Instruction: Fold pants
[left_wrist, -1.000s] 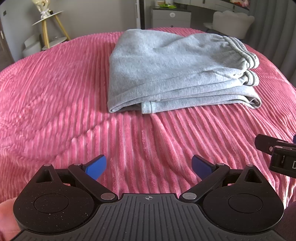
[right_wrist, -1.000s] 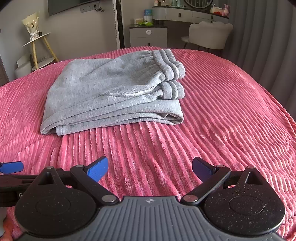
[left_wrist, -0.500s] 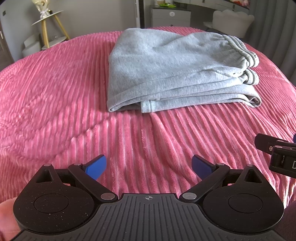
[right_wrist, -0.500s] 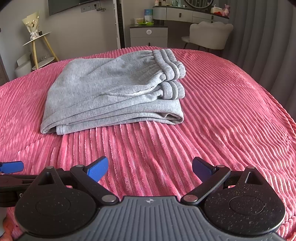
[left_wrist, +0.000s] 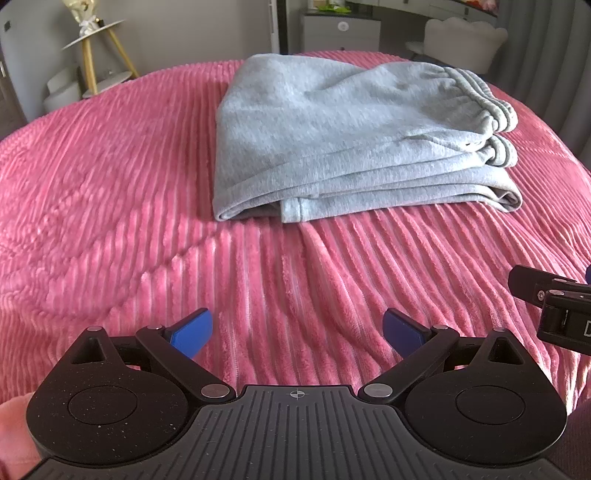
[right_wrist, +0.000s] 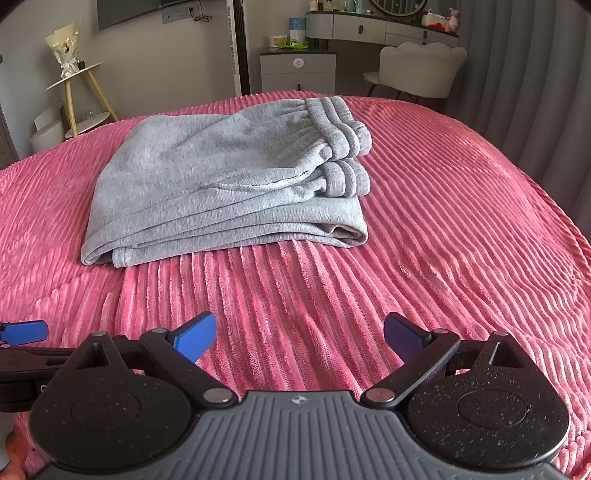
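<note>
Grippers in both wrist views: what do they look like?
The left gripper and right gripper match: blue finger pads on black linkage arms with silver pivot pins, speckled black round housings, and a ribbed grey centre plate with a small crosshair mark.

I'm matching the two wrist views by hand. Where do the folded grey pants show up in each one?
Left wrist: grey pants upper centre to right, waistband at right.
Right wrist: grey pants upper centre-left, waistband at right.
Shared landmark: the yellow-legged side table, upper left in both.
</note>
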